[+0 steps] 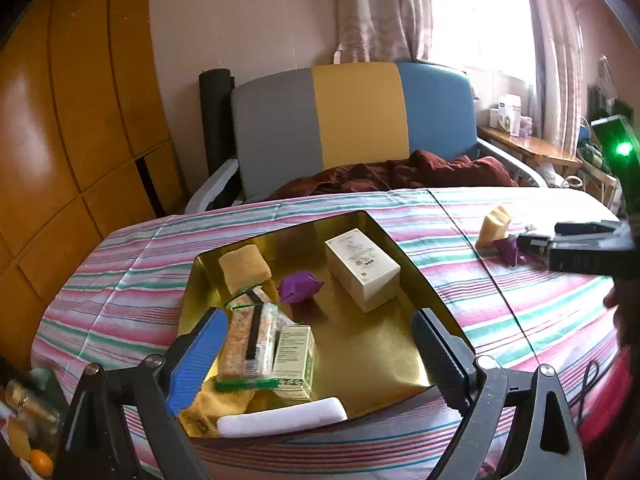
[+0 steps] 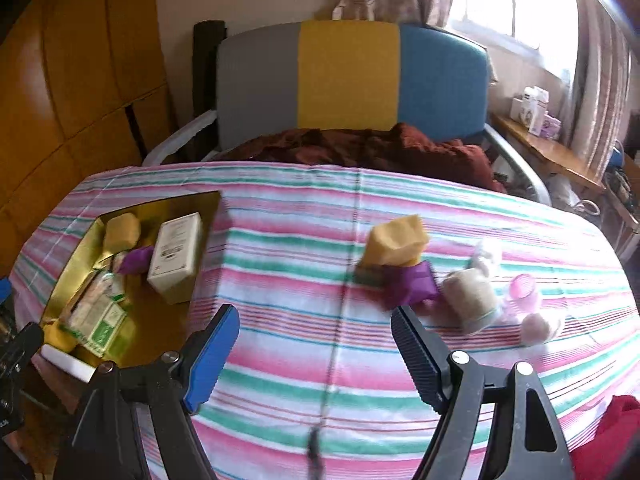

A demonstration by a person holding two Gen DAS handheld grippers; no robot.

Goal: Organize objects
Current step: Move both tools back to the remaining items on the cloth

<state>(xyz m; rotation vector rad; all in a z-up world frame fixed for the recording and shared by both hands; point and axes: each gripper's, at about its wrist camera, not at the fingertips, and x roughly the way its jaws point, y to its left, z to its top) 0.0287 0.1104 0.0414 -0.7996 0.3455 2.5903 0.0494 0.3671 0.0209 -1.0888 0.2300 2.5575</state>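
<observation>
Through the left wrist camera I look down into the gold tray (image 1: 384, 344). In it lie a white box (image 1: 362, 274), a purple wrapper (image 1: 299, 287), a yellow sponge (image 1: 245, 269), a green-and-white carton (image 1: 294, 362), a snack packet (image 1: 248, 340) and, at the tray's near edge, a white bar (image 1: 282, 421). My left gripper (image 1: 316, 354) hangs above the tray with its jaws wide apart, gripping nothing. The striped tablecloth (image 1: 520, 320) lies under the tray.

Through the right wrist camera, right of the tray (image 2: 64, 280), I see another yellow sponge (image 2: 394, 246), a purple wrapper (image 2: 412, 284), a beige roll (image 2: 472, 300) and a pink cup (image 2: 524, 292), all blurred. My right gripper (image 2: 316, 354) hovers over bare cloth, jaws wide apart and empty. Beyond the table stands a grey, yellow and blue chair (image 2: 348, 76).
</observation>
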